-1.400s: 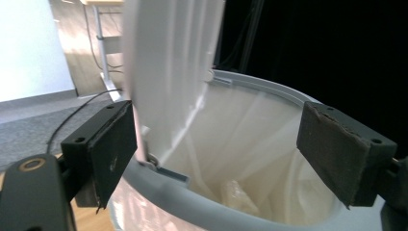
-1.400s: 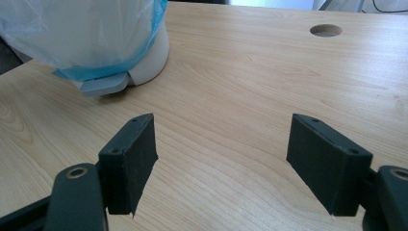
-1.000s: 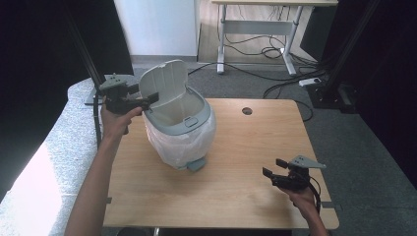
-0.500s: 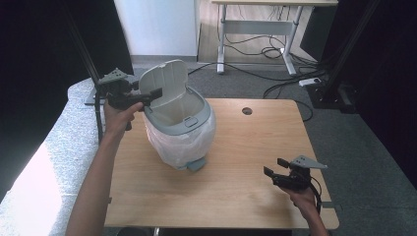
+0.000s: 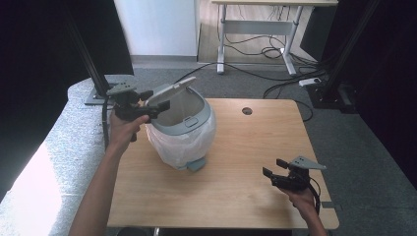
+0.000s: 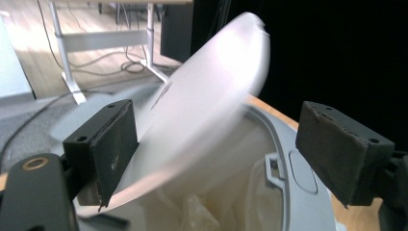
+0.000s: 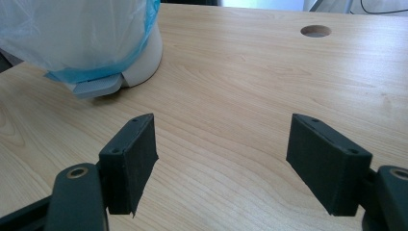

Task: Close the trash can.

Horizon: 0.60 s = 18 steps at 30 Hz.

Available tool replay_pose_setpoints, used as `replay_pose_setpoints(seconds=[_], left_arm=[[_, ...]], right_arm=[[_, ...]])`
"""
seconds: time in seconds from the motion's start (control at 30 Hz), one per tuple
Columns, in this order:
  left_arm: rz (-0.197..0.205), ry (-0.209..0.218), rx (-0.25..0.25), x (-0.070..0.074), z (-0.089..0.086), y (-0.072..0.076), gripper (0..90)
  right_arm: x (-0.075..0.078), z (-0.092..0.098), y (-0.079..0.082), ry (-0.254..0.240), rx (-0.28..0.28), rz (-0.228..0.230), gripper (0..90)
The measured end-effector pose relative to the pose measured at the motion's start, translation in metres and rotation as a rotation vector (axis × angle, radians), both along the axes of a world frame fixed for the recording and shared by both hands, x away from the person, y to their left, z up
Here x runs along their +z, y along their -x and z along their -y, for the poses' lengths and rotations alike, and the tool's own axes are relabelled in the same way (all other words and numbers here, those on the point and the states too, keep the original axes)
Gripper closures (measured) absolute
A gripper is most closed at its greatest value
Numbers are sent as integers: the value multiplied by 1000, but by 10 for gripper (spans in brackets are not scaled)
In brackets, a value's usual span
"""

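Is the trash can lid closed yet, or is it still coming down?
Not closed yet. Done: a plastic bag already lines the trash can. In hand: the lid is tilted partway over the opening, blurred in the left gripper view, with the open left gripper at its edge. Left: getting it flat on the rim. The right gripper rests open on the table.

Your tabletop [image 5: 246,162] is pale wood with a fine grain. The bin [image 5: 184,129] on its left is white with a grey rim, its liner [image 7: 72,33] clear with a blue hem. Both your grippers' jaws are black.
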<state>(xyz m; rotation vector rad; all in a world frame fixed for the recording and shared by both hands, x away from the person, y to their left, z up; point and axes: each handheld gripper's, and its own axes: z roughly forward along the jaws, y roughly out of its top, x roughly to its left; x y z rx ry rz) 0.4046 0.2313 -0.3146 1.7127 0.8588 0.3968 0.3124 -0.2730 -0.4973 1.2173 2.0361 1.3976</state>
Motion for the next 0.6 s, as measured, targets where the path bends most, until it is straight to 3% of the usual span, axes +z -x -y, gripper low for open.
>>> replay_pose_setpoints(seconds=[0.1,0.3,0.43,0.53,0.6], left_arm=[[-29,20,-16,-8,1,-2,146],[-31,44,-28,-14,5,-3,128],[-60,13,-38,-17,14,-5,124],[-46,-41,6,-21,21,-7,151],[-40,-54,22,-22,24,-9,153]], right_arm=[[-1,0,0,1,2,-3,255],[-1,0,0,2,1,-5,255],[-2,0,0,2,-1,-8,255],[-2,-1,0,5,2,-7,255],[-2,-2,1,6,3,-6,254]])
